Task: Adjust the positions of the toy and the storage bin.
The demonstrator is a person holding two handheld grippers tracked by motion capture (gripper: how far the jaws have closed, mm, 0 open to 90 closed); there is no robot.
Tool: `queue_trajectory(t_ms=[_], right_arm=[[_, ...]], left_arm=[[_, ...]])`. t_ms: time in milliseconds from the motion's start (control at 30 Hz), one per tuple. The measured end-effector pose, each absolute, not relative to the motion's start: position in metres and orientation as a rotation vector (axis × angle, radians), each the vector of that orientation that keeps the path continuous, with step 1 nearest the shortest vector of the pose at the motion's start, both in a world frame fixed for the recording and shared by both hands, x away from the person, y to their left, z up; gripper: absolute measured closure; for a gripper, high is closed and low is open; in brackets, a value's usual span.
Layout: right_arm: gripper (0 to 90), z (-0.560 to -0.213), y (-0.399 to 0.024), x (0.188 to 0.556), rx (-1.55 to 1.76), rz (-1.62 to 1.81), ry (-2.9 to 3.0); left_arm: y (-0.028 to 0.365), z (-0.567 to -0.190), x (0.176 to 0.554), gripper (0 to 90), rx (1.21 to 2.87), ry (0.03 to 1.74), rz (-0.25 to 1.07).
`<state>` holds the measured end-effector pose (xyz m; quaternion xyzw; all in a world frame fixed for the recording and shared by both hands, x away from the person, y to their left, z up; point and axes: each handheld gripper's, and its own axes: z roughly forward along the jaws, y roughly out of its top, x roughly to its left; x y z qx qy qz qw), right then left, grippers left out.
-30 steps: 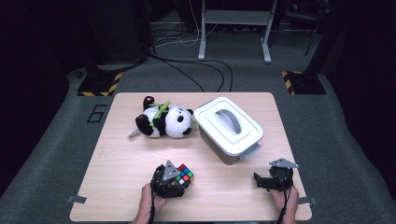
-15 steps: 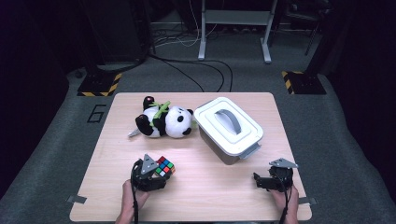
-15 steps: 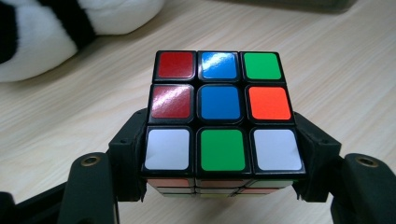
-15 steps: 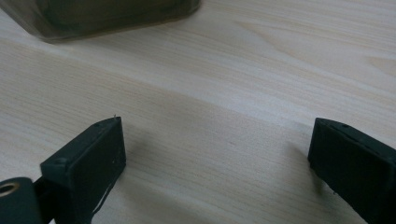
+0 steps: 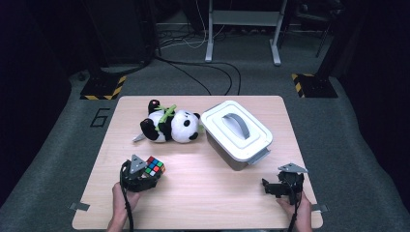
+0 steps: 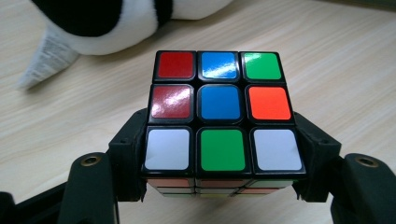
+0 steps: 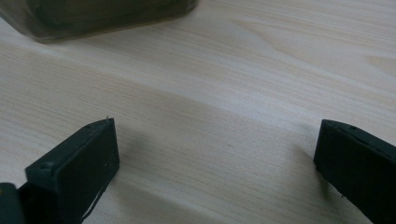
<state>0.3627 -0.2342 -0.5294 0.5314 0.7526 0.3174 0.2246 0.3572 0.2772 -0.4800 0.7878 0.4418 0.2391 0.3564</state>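
The left gripper [image 5: 145, 175] carries a Rubik's cube [image 6: 222, 112] clamped between its fingers. The right gripper [image 7: 217, 154], fingers just opened wide, holds nothing. Next, judging by the closed storage box [image 5: 237, 133], comes lifting its lid.

High view overhead, gripper views close, tabletop [image 5: 203, 193] shared

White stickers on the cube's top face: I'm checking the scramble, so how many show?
2. On the puzzle cube clamped in the left gripper, they sit at the two near corners, flanking a green sticker. Other faces are mostly hidden.
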Motion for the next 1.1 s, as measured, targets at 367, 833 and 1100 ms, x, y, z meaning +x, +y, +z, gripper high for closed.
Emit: queue_trajectory(t_ms=[367,833,1100], right_arm=[[0.0,-0.529,-0.231,0.363,1.491,0.873,2.052],[0.0,-0.529,-0.232,0.363,1.487,0.874,2.057],[0.0,-0.529,-0.231,0.364,1.484,0.869,2.057]], left_arm=[[0.307,-0.474,0.372,34.0,1.978,1.229,0.665],[0.346,-0.469,0.396,34.0,1.896,1.351,0.743],[0.371,-0.468,0.409,34.1,1.869,1.42,0.787]])
